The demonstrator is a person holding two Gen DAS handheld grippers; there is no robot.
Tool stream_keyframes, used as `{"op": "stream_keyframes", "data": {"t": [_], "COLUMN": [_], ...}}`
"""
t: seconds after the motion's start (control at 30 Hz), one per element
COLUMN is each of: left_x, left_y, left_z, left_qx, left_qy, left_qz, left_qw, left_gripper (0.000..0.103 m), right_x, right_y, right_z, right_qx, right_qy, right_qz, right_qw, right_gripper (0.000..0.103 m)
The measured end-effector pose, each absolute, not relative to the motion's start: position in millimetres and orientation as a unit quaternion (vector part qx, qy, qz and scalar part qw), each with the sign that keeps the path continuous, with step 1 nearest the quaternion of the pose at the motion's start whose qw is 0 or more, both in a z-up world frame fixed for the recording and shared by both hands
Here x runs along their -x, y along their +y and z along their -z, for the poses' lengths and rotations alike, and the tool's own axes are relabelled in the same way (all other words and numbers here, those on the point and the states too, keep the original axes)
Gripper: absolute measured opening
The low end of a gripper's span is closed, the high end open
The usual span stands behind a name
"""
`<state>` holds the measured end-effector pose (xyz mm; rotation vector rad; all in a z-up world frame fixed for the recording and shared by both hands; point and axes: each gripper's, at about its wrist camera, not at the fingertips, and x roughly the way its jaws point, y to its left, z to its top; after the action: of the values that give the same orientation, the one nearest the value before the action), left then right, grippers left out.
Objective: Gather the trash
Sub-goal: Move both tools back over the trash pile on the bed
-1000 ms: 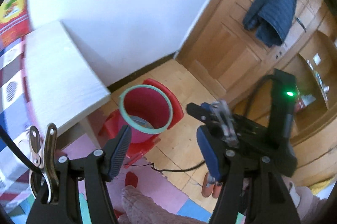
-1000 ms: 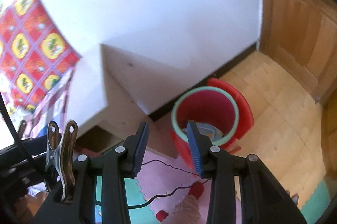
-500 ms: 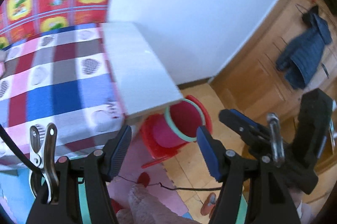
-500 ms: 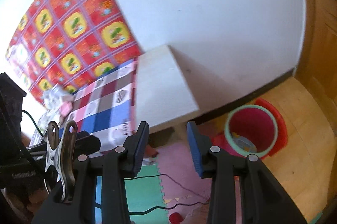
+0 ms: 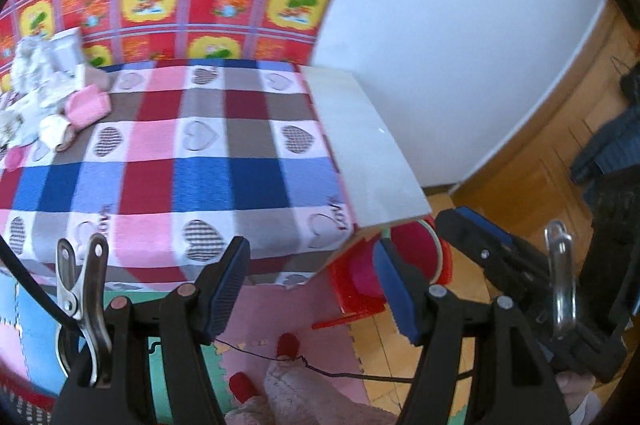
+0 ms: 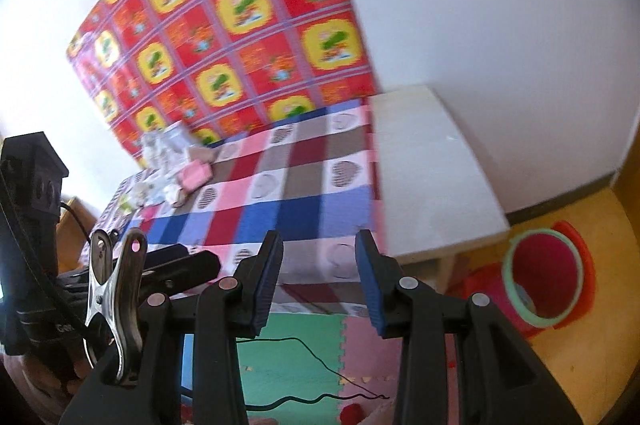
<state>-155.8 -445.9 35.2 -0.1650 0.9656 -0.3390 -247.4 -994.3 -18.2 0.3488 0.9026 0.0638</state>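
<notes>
Both sets of fingers are spread with nothing between them: the left gripper (image 5: 312,289) stands wide apart, the right gripper (image 6: 318,281) a good bit narrower, also empty.

Biggest thing in sight is the table (image 5: 360,145), mostly covered by a checked cloth (image 5: 200,165) with hearts on it, and behind it a red and yellow patterned sheet (image 6: 240,25) on the wall. On the floor past the table's bare wooden end sits the red bin (image 6: 548,277) with a pale green rim, on the wood floor next to foam mats (image 6: 288,365).

The stuff to collect is the trash pile (image 5: 44,93), a heap of crumpled white paper and some pink bits at the far left corner of the cloth, up against the wall. So from both grippers it lies ahead and off to the left, well apart from the fingers, while the bin is off to the right. My guess is the left one is nearer, since it's on that side, and the heap strings out roughly along the cloth's left edge.

View differences: the right wrist view looks down into the bin's mouth, and there seems to be something pale at the bottom; in the left view the bin is half hidden under the table edge and behind a finger. The left view shows the pile closer, though blurry.
</notes>
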Motion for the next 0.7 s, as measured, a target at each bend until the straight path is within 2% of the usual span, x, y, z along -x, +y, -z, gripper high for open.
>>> {"op": "stream_keyframes", "data": {"t": [0.7], "left_x": [97], "left_y": [-332], "left_z": [-45], "left_qx": [0.120], "left_qy": [0.448], "left_qz": [0.015], "left_qw": [0.886], "left_gripper": [0.068], "right_x": [130], "right_y": [-908], "right_z": [29], "right_qx": [-0.132], "right_qy": [0.439], "right_qz": [-0.216], "right_qw": [0.862], "right_gripper": [0.039]}}
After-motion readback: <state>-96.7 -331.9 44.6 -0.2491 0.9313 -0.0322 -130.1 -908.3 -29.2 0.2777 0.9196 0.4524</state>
